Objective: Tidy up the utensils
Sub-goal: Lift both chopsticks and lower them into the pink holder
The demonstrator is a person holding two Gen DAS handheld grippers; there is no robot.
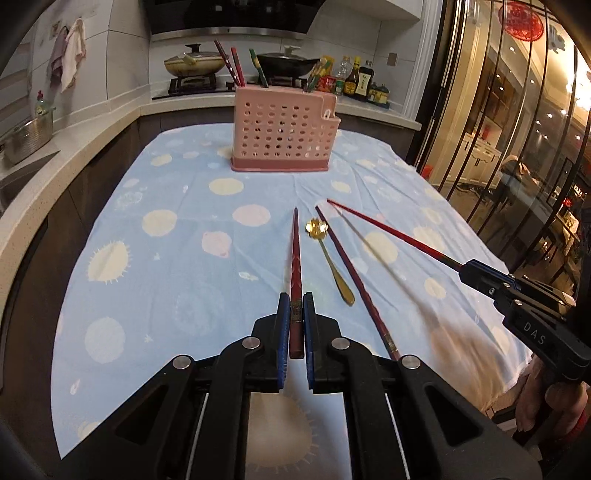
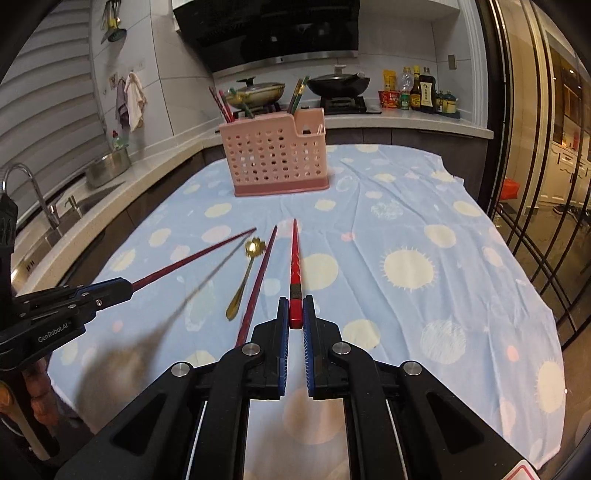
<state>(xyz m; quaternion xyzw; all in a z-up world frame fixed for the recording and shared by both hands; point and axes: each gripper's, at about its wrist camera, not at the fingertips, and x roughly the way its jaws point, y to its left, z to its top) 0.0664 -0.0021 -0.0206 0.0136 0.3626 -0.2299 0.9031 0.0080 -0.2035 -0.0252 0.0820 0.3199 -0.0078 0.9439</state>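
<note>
- Was a home kitchen, judged from what stood around the pink utensil caddy on the cloth-covered table.
- Behind the caddy: a gas stove with a black wok and a lidded pan, under a dark range hood.
- Right of the caddy, on the counter: sauce and seasoning bottles.
- Left of the caddy: a curved pale countertop carrying a steel pot, a sink with a chrome faucet, and dishcloths hung on the tiled wall.
- Far right of the caddy: glass sliding doors showing a lit living area.
</note>
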